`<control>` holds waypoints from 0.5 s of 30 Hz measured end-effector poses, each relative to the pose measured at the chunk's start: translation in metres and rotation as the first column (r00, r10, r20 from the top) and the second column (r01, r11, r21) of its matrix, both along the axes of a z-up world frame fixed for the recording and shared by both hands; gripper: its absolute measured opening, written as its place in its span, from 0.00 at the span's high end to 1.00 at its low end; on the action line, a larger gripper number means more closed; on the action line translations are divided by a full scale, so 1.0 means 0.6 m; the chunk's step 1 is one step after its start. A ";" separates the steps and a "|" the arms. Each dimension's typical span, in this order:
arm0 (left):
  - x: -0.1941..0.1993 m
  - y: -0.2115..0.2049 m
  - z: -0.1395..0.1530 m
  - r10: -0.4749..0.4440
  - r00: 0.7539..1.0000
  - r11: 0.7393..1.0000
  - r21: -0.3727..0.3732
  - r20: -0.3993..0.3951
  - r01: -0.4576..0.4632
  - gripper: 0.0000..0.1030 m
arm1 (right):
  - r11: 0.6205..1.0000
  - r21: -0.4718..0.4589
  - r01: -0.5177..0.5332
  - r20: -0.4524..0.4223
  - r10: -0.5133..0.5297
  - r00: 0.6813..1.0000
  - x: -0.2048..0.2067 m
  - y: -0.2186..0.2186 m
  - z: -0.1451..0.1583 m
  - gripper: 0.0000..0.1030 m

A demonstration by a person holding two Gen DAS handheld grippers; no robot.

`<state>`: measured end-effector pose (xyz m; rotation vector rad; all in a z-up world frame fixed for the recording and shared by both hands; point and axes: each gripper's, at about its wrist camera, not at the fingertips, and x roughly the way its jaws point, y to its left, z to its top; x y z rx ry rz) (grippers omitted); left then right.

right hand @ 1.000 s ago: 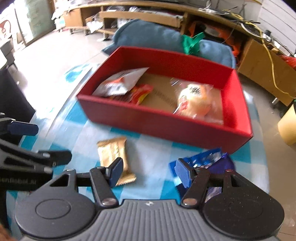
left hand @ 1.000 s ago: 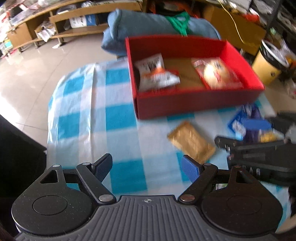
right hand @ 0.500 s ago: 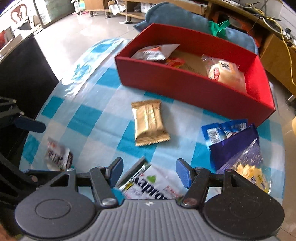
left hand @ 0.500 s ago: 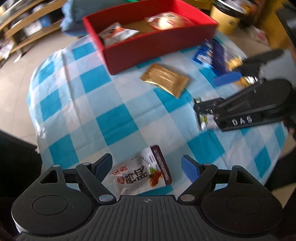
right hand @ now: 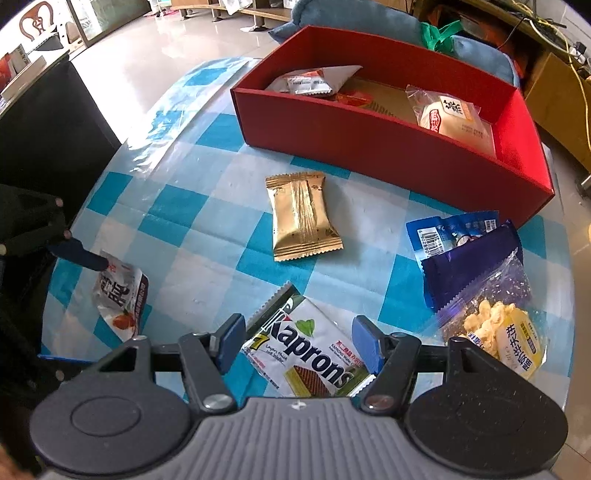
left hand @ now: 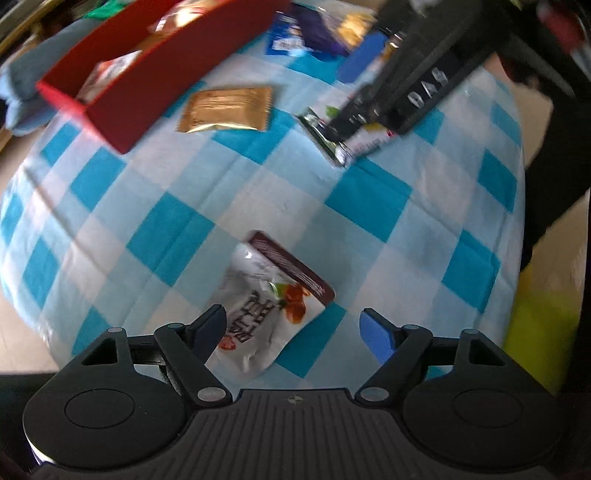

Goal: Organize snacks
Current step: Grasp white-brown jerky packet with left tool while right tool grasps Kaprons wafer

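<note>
My left gripper (left hand: 291, 328) is open, its jaws on either side of a white and brown snack pouch (left hand: 267, 306) lying on the checked cloth. The pouch also shows in the right wrist view (right hand: 120, 295) under the left gripper's fingertip (right hand: 79, 254). My right gripper (right hand: 297, 341) is open over a white Kaprons wafer pack (right hand: 312, 356), which shows in the left wrist view (left hand: 347, 138) too. A gold packet (right hand: 301, 216) lies mid-table. A red box (right hand: 406, 147) at the back holds several snacks.
Blue, purple and clear yellow snack bags (right hand: 476, 273) lie at the right near the table edge. A blue cushion (right hand: 369, 18) sits behind the box. A black cabinet (right hand: 48, 122) stands left of the table. The checked cloth (right hand: 192, 206) covers the round table.
Both grippers have pulled back and dropped lower. The left now straddles the white pouch. The right has come down over the Kaprons pack. Both stay open.
</note>
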<state>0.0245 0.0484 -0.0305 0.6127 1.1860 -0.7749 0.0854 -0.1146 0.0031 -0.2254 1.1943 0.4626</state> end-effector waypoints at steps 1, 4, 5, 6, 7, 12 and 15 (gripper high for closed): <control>-0.001 -0.002 -0.004 -0.015 1.000 1.000 0.005 0.015 0.014 0.19 | 1.000 0.000 0.003 -0.005 -0.003 1.000 0.002 -0.001 -0.002 0.40; 0.009 -0.004 -0.019 -0.007 1.000 0.999 0.044 0.002 0.007 0.31 | 1.000 0.001 0.006 -0.013 -0.006 1.000 0.004 -0.003 -0.005 0.40; 0.012 -0.002 -0.025 0.013 1.000 0.998 0.061 0.002 -0.013 0.32 | 1.000 0.007 0.005 -0.014 -0.005 1.000 0.004 -0.005 -0.004 0.40; 0.014 0.000 -0.026 0.035 0.999 0.997 0.067 0.011 -0.036 0.33 | 1.000 0.011 0.005 -0.016 -0.005 1.000 0.005 -0.006 -0.004 0.40; 0.019 0.000 -0.024 0.062 0.998 0.996 0.063 0.006 -0.062 0.35 | 1.000 0.015 0.004 -0.017 -0.004 1.000 0.006 -0.007 -0.004 0.40; 0.051 0.012 -0.013 0.179 0.974 0.982 -0.040 -0.138 -0.186 0.24 | 1.000 0.026 0.009 -0.022 -0.008 1.000 0.017 -0.016 -0.001 0.40; 0.055 0.011 -0.018 0.205 0.966 0.977 -0.034 -0.155 -0.212 0.19 | 1.000 0.030 0.001 -0.017 0.000 1.000 0.021 -0.018 0.003 0.40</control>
